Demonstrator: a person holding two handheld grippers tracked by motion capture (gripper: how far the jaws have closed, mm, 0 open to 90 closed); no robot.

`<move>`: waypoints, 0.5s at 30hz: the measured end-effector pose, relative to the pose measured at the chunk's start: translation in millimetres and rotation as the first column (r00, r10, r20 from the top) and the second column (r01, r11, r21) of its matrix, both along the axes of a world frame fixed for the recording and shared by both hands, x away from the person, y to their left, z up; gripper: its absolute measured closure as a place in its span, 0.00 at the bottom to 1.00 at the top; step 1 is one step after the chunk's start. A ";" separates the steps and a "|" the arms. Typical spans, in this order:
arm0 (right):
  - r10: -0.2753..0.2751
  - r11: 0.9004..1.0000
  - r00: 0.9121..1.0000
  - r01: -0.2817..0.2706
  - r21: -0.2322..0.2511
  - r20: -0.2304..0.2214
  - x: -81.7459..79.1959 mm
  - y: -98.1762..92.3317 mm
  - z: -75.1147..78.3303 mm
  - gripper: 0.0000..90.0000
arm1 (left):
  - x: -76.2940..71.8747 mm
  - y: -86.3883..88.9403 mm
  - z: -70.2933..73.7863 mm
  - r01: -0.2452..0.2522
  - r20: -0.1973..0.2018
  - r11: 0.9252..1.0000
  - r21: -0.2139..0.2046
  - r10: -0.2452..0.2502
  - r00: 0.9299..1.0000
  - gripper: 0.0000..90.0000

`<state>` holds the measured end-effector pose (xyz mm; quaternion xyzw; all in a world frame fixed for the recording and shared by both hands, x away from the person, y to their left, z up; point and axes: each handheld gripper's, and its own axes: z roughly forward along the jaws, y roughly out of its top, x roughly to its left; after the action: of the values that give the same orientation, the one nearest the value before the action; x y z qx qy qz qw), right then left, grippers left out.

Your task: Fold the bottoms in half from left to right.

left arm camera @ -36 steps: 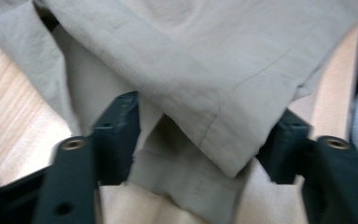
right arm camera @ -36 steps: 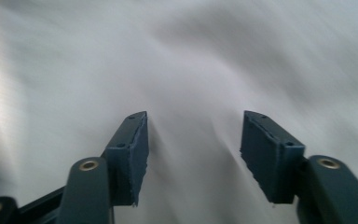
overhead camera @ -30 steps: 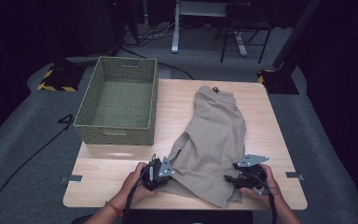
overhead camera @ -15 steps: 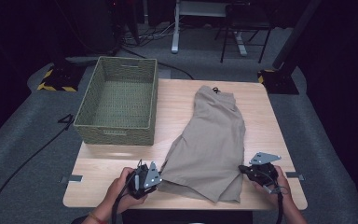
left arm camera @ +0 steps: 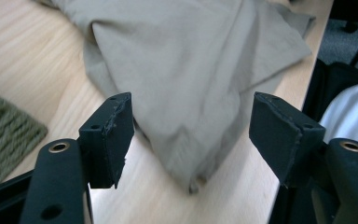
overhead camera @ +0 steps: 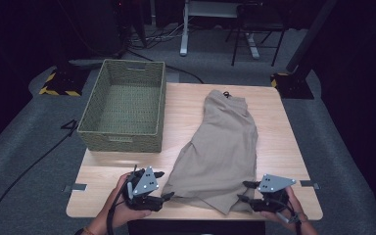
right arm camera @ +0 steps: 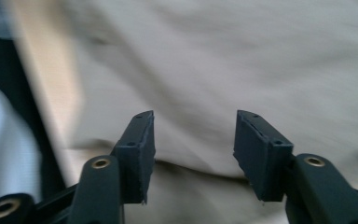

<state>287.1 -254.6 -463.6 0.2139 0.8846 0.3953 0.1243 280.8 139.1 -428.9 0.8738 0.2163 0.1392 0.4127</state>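
Both grippers are sitting at the table's (overhead camera: 127,171) near edge w/ jaws just opening: left gripper (overhead camera: 166,197) wide, right gripper (overhead camera: 242,192) partway, nothing gripped. Shorts (overhead camera: 223,147) are lying flat btwn them, basket (overhead camera: 122,110) standing beyond left.

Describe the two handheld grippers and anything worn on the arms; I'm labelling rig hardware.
Both the left gripper and right gripper are black, with blocky black jaw pads, brass-coloured rivets at the jaw pivots and a grey three-cornered plate on top. A black cable trails from each. The forearms look bare; the left wrist may carry a reddish band.
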 end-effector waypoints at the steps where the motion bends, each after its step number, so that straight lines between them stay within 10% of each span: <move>1: 0.027 1.000 1.000 -0.027 -0.003 -0.004 -3.2 4.7 -1.3 0.56 | 5.1 -4.3 -2.6 0.012 -0.007 1.000 0.004 -0.012 1.000 0.35; 8: 0.106 0.993 0.994 -0.108 -0.057 -0.037 -5.7 31.0 -18.4 0.48 | 40.7 -38.1 -39.9 0.051 -0.103 0.995 0.081 -0.043 0.994 0.45; 15: 0.090 0.990 0.995 -0.094 -0.106 -0.044 -1.7 24.1 -24.3 0.94 | 50.4 -46.7 -59.2 0.033 -0.144 0.990 0.137 -0.013 0.989 0.52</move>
<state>285.4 -230.5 -487.9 0.1737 0.9159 0.3479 0.0999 331.2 92.4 -488.1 0.9106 0.2250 0.0862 0.3359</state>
